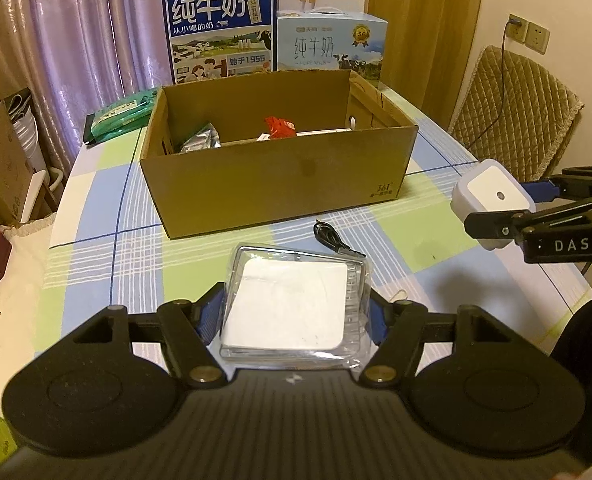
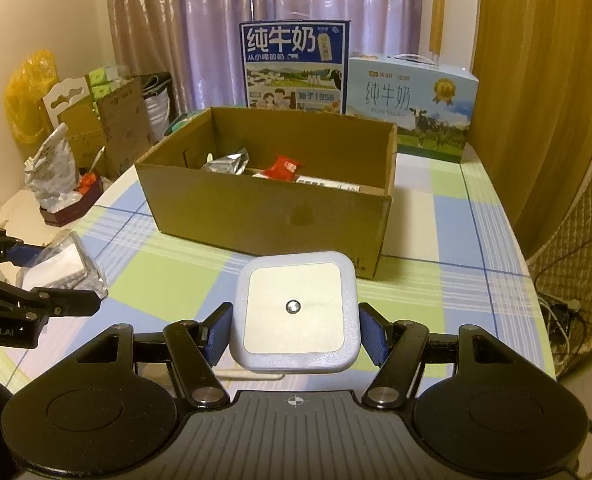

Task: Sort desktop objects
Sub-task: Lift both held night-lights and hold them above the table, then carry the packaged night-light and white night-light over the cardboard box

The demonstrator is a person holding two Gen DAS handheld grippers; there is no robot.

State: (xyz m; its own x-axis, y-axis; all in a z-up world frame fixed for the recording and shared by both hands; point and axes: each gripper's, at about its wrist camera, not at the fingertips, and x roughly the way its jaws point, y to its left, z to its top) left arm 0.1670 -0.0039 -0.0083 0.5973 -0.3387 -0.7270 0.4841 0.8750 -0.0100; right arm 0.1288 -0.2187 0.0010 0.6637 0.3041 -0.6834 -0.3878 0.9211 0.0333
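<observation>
My left gripper (image 1: 296, 312) is shut on a clear plastic case with a white card inside (image 1: 291, 304), held above the checked tablecloth. In the right wrist view that case (image 2: 61, 268) shows at the far left between the left gripper's fingers (image 2: 67, 304). My right gripper (image 2: 296, 332) is shut on a white square night light (image 2: 296, 312) with a small sensor dot. The same night light (image 1: 492, 200) appears at the right in the left wrist view. Ahead stands an open cardboard box (image 1: 279, 176) (image 2: 271, 216) that holds a silver pouch (image 1: 201, 142), a red packet (image 1: 281, 126) and flat items.
A black cable (image 1: 332, 238) lies on the tablecloth in front of the box. Two milk cartons (image 1: 221, 32) (image 1: 332, 42) stand behind it. A green packet (image 1: 119, 114) lies back left. A padded chair (image 1: 512, 112) is at the right; clutter (image 2: 59, 176) crowds the left.
</observation>
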